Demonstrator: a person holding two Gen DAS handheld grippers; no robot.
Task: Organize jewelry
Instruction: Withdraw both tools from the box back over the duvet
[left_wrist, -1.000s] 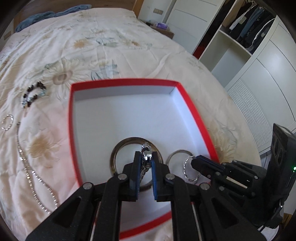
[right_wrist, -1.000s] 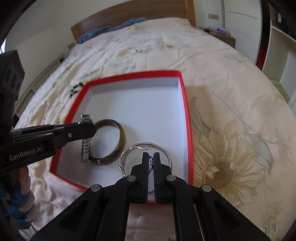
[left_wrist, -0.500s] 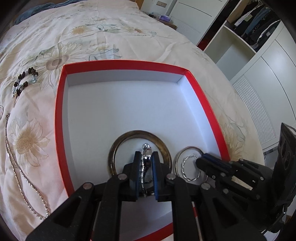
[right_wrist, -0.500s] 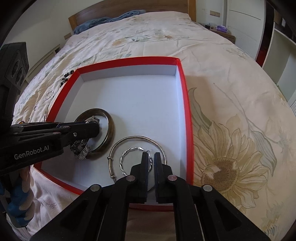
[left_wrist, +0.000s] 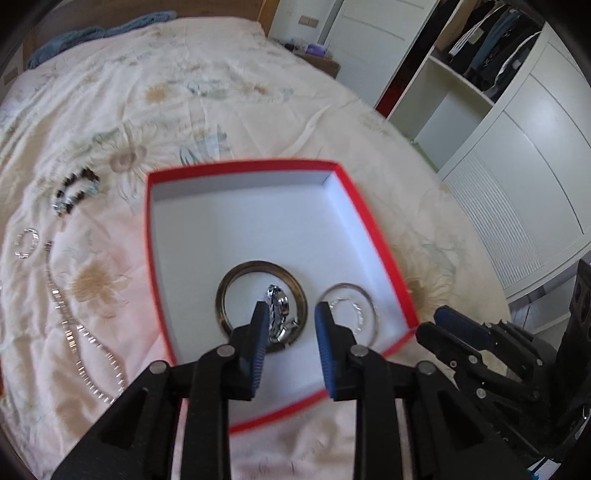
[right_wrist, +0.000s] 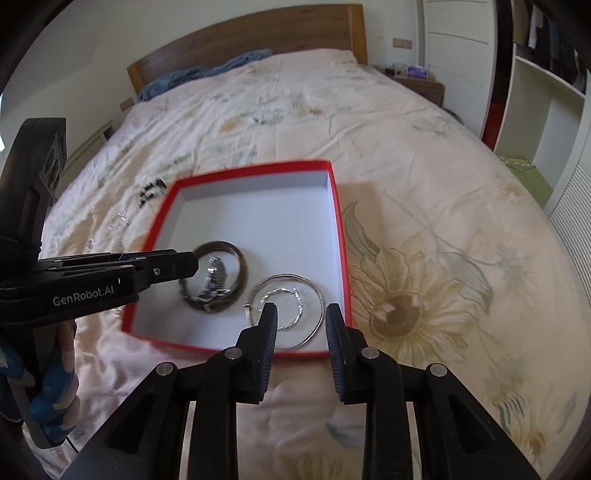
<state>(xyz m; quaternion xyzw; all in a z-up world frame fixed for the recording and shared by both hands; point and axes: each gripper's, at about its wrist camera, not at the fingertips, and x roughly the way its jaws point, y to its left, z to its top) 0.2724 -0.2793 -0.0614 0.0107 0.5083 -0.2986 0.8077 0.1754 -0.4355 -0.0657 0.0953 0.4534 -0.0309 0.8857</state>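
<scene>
The left gripper (left_wrist: 291, 314) has just been opening; its fingers (left_wrist: 258, 332) stand apart with nothing pressed between them, and the silver watch (left_wrist: 280, 317) lies below the gap, low in the left wrist frame, released inside the dark bangle (left_wrist: 225, 295). The right gripper (right_wrist: 301, 321) has likewise just been opening, its fingers (right_wrist: 267, 332) parted and empty above the twisted silver hoop (right_wrist: 291, 306), which lies within the thin silver bangle (right_wrist: 317, 295), at lower centre of the right wrist frame. All four pieces rest on the white floor of the red box (left_wrist: 373, 229), toward its near edge.

The watch looks like the heaviest piece; its metal link band is floppy and slick, so a pinch across the band or case would hold better than one on the rounded face. The dark bangle appears rigid and easy to take by its rim. The hoop and thin bangle seem light and springy, likely to slip or skate on the smooth floor.

On the bedspread (left_wrist: 221, 110), at the left of the left wrist frame, a beaded bracelet (left_wrist: 74, 192), a small sparkly ring (left_wrist: 26, 243) and a long glittering chain (left_wrist: 70, 332) lie outside the box. The chain is limp and may snag or trail; the soft quilt gives under a pinch. The box's low wall stands between them and its floor.
</scene>
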